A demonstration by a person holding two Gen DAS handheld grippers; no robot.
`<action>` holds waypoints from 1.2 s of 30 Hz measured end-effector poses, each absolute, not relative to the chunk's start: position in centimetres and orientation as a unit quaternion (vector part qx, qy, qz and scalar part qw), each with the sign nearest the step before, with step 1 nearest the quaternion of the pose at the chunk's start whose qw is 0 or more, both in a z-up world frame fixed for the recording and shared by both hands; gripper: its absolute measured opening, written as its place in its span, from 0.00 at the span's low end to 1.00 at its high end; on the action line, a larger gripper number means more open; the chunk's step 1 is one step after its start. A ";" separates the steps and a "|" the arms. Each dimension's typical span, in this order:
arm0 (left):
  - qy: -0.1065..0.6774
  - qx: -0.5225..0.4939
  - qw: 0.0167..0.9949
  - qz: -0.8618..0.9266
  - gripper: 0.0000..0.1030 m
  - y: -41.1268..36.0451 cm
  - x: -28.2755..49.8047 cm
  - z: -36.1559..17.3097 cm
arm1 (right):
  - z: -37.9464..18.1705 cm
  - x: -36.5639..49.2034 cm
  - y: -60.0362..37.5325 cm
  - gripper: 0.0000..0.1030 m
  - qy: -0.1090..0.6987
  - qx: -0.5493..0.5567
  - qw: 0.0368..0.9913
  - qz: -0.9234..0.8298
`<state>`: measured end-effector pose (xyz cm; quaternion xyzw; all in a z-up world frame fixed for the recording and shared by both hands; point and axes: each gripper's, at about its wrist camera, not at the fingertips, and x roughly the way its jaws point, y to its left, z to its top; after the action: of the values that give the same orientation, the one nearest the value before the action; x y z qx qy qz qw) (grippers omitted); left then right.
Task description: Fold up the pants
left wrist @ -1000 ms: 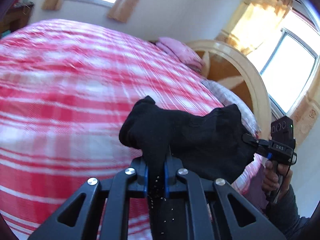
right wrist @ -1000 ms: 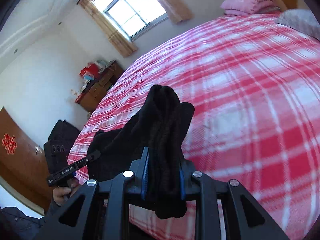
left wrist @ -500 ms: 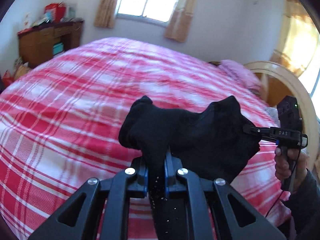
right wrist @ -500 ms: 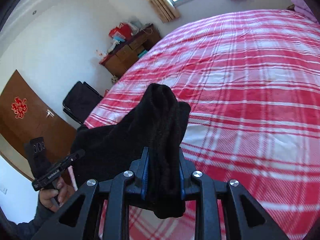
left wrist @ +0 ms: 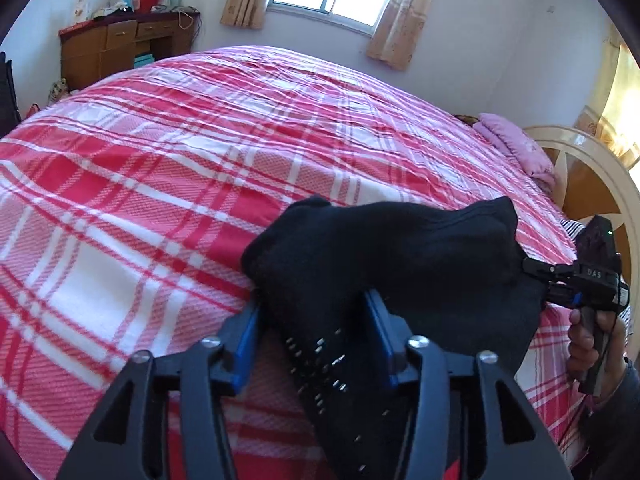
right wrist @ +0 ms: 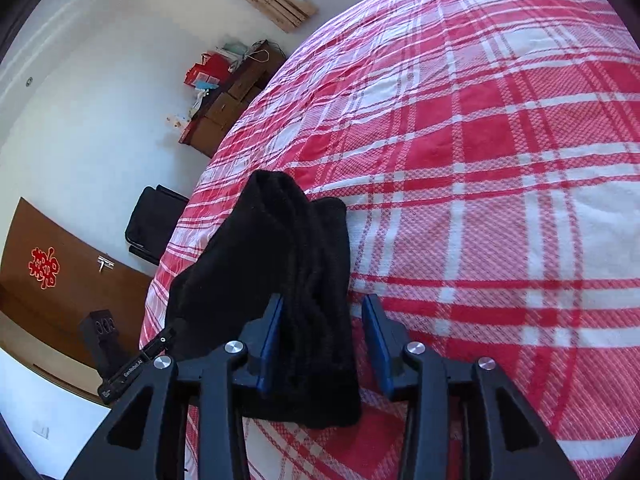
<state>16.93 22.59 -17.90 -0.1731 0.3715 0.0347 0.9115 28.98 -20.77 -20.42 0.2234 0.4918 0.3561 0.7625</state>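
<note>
Left wrist view: left gripper (left wrist: 314,334) just opened, blue fingers (left wrist: 246,338) apart, black pants (left wrist: 384,264) lying loose between them, draped over the red plaid bed (left wrist: 160,152). Right gripper (left wrist: 536,276) at the far corner of the cloth, held by a hand (left wrist: 588,340); pink pillow (left wrist: 516,148) well beyond.

Right wrist view: right gripper (right wrist: 322,338) likewise just opened, fingers (right wrist: 376,344) spread, pants (right wrist: 280,280) bunched against the left finger only, clear of the right. Left gripper (right wrist: 160,344) low at the bed's edge.

Likely risk: cloth snagging on a finger during withdrawal, dragging the fold open; bunched layers slumping unevenly near the mattress edge.
</note>
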 end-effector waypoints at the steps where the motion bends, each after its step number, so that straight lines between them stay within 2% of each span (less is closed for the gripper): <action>1: 0.372 -0.168 0.912 0.043 0.59 22.8 16.7 -17.8 | -20.2 28.7 -21.4 0.43 0.489 0.229 0.763 0.355; 6: 0.377 -0.142 0.910 0.094 0.68 22.7 14.7 -17.2 | -19.6 26.8 -24.0 0.45 0.478 0.244 0.778 0.326; 14: 0.383 -0.103 0.910 0.119 0.68 22.1 12.4 -15.9 | -18.5 23.7 -28.0 0.45 0.466 0.259 0.806 0.259; 24: 0.352 -0.078 0.929 0.083 0.68 19.4 9.6 -12.0 | -9.0 11.8 -27.7 0.46 0.384 0.154 0.874 0.253; 26: 0.341 -0.081 0.934 0.076 0.68 18.9 9.0 -11.3 | -7.7 9.9 -27.2 0.49 0.367 0.136 0.887 0.245; 27: 0.336 -0.081 0.936 0.074 0.69 18.7 8.8 -10.9 | -7.0 9.0 -26.9 0.56 0.357 0.125 0.895 0.238; 28: 0.330 -0.082 0.938 0.070 0.72 18.4 8.5 -10.5 | -6.5 8.4 -26.6 0.62 0.349 0.116 0.900 0.232; 29: 0.326 -0.083 0.939 0.066 0.75 18.2 8.3 -10.2 | -5.9 7.5 -26.3 0.64 0.337 0.104 0.908 0.224; 33: 0.305 -0.083 0.947 0.054 0.82 17.2 7.0 -9.1 | -3.7 4.6 -24.4 0.65 0.303 0.036 0.930 0.207; 35: 0.293 -0.088 0.951 0.052 1.00 16.9 6.4 -8.8 | -3.2 3.5 -23.6 0.65 0.288 0.011 0.935 0.205; 36: 0.283 -0.091 0.953 0.052 1.00 16.7 6.1 -8.6 | -2.9 3.1 -23.3 0.65 0.284 0.004 0.937 0.206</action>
<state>6.12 16.73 -8.62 -0.0914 0.2831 0.0524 0.9533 3.09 -23.34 -2.92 0.0037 0.2840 0.2056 0.9365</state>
